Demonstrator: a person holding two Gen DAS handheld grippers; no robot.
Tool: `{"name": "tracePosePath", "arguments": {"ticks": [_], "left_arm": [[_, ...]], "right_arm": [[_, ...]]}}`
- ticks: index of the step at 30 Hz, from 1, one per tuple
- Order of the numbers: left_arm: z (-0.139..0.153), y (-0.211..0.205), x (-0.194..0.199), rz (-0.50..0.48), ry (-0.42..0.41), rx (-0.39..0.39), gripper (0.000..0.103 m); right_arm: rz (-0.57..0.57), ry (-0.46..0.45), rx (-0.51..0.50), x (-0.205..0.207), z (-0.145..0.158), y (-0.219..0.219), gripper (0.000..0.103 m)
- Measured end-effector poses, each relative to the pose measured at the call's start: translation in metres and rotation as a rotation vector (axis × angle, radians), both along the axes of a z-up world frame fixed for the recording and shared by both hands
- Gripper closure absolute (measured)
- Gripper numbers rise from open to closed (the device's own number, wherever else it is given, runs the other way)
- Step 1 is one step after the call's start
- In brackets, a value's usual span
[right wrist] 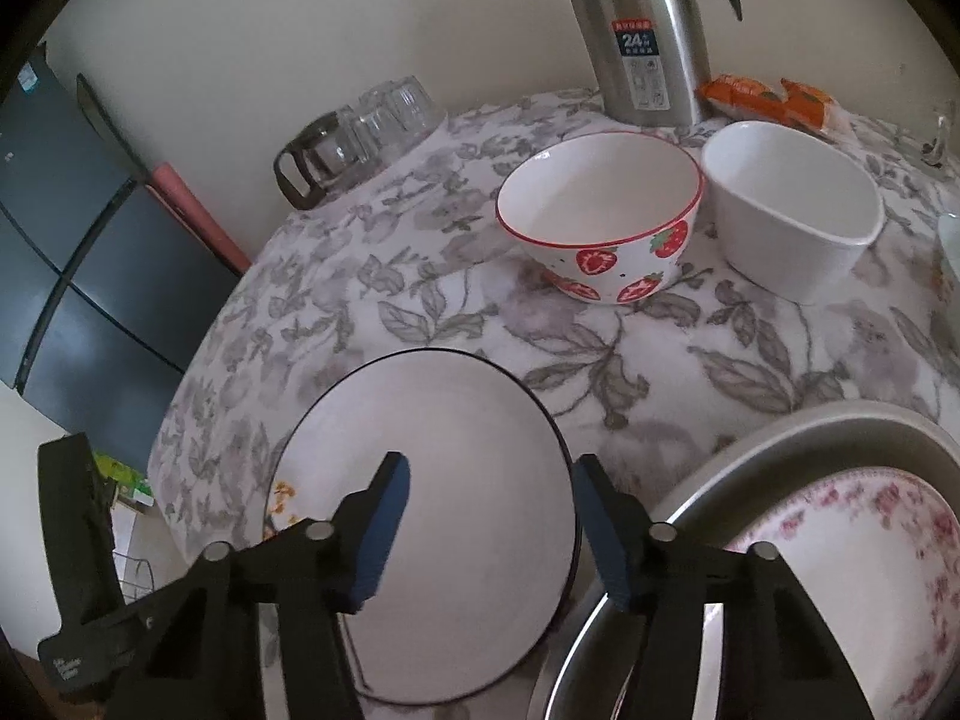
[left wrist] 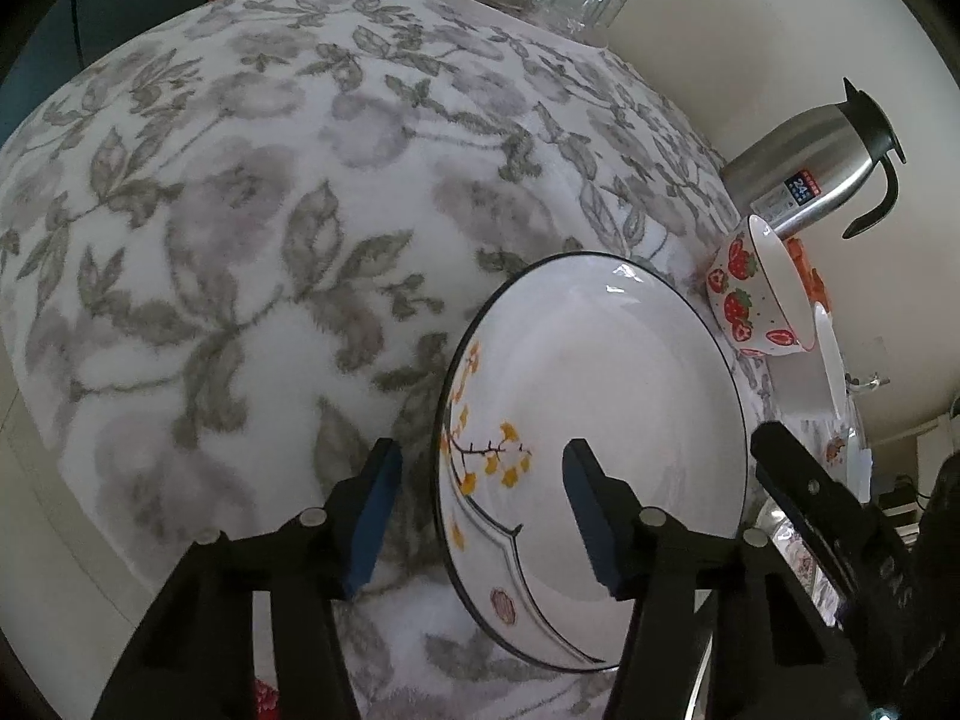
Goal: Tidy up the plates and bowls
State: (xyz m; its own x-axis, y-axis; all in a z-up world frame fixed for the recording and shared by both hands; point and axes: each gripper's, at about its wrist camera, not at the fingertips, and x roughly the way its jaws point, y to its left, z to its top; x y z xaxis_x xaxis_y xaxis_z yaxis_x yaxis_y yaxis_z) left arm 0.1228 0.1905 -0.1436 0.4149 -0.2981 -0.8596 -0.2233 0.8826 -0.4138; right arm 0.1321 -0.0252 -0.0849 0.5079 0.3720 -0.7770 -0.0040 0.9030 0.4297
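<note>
Jaws, left gripper point(left wrist: 480, 516): half spread, straddling the near rim of the black-rimmed plate point(left wrist: 600, 372), pads not touching it.
Jaws, right gripper point(right wrist: 492, 528): half spread astride the plate's opposite rim, apart from it.
Worktop point(right wrist: 600, 348): floral cloth.
Strawberry bowl point(right wrist: 600, 216): beyond the plate.

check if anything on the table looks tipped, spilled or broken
Nothing stands out. The black-rimmed plate lies flat, the strawberry bowl and white bowl stand upright and empty, and the thermos is upright. No spills or chips visible.
</note>
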Motion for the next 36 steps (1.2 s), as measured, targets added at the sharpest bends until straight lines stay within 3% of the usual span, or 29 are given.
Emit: {"name": "tracePosePath", "arguments": {"ticks": [6, 12, 17, 27, 36], "left_arm": [[-0.001, 0.001, 0.005, -0.004, -0.011, -0.007, 0.057], [-0.002, 0.001, 0.006, -0.005, -0.014, -0.008, 0.070], [-0.003, 0.000, 0.007, -0.006, -0.018, -0.010, 0.070], [-0.002, 0.012, 0.009, 0.033, -0.004, -0.024, 0.070], [0.001, 0.018, 0.008, 0.041, -0.030, -0.002, 0.074]], "right_arm": [[-0.009, 0.034, 0.026, 0.017, -0.011, -0.007, 0.052], [-0.010, 0.077, 0.041, 0.025, -0.024, -0.010, 0.064], [-0.009, 0.091, 0.037, 0.025, -0.028, -0.011, 0.070], [0.020, 0.105, 0.063, 0.011, -0.025, -0.008, 0.070], [0.028, 0.109, 0.143, 0.003, -0.029, -0.018, 0.084]]}}
